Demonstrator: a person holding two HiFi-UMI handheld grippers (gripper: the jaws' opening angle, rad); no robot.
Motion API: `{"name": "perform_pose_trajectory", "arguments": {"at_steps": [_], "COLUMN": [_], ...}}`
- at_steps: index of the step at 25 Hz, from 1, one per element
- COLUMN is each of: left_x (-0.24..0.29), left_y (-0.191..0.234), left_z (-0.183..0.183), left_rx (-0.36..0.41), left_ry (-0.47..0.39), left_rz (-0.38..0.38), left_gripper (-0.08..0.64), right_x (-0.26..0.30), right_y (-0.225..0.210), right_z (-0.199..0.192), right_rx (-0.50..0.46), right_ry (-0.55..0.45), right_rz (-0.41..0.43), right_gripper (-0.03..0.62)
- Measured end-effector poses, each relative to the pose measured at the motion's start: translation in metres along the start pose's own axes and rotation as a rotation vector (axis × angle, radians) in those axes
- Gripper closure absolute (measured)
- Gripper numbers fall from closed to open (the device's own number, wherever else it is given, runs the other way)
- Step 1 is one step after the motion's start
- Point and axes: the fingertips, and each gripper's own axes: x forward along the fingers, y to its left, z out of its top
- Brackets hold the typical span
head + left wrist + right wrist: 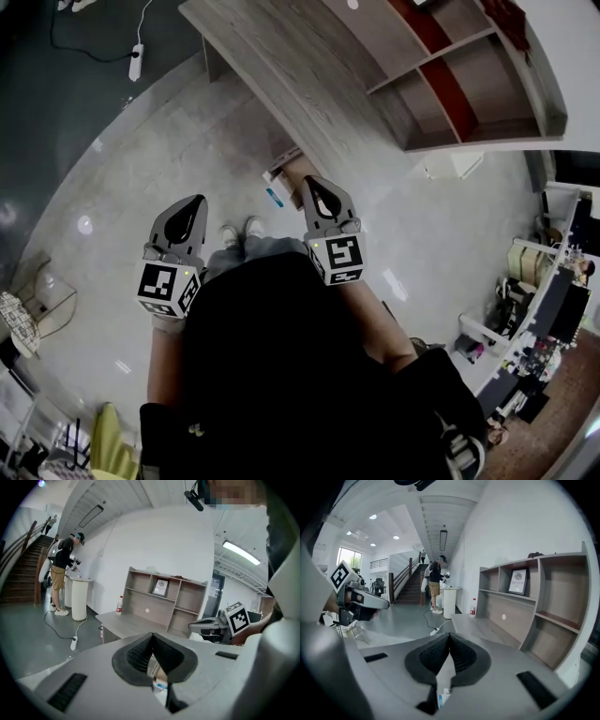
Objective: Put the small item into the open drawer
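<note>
From the head view I look down past a dark top at both grippers, held over the grey floor. My left gripper [196,202] is shut with nothing in it. Nothing sits in my right gripper [313,185] either, and its jaws are shut too. Just beyond the right gripper's tip an open brown drawer [301,170] sticks out from under the wooden desk [300,75]. A small white-and-blue item [274,195] lies at the drawer's front; whether it rests in the drawer or beside it I cannot tell. The same item [160,686] shows below the shut left gripper [152,635], and as a small item [442,698] below the right gripper [450,634].
The desk carries an open shelf unit [459,84] and a water bottle [120,605]. A power strip [136,62] with its cable lies on the floor at the left. A person [64,571] stands by a white pillar near stairs. Cluttered desks [539,319] fill the right.
</note>
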Motion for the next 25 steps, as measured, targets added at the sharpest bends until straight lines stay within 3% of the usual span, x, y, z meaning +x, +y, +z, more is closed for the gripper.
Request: {"name": "perform_pose_trajectory", "arguments": {"at_steps": [8,25], "left_x": [-0.011,-0.019], "left_y": [-0.002,-0.012], "left_z": [0.015,0.025], "left_rx": [0.039,0.051], "left_ry": [-0.044,-0.076], "left_rz": [-0.021,-0.056], "left_gripper": [0.558,0.558], "right_x": [-0.025,-0.051], "right_y": [0.019,0.025], "right_z": [0.033,0.054], "right_rx": [-0.03,-0.016], "right_ry": [-0.078,-0.144], "right_rz": [0.034,0.049], "right_gripper": [0.58,0.58]}}
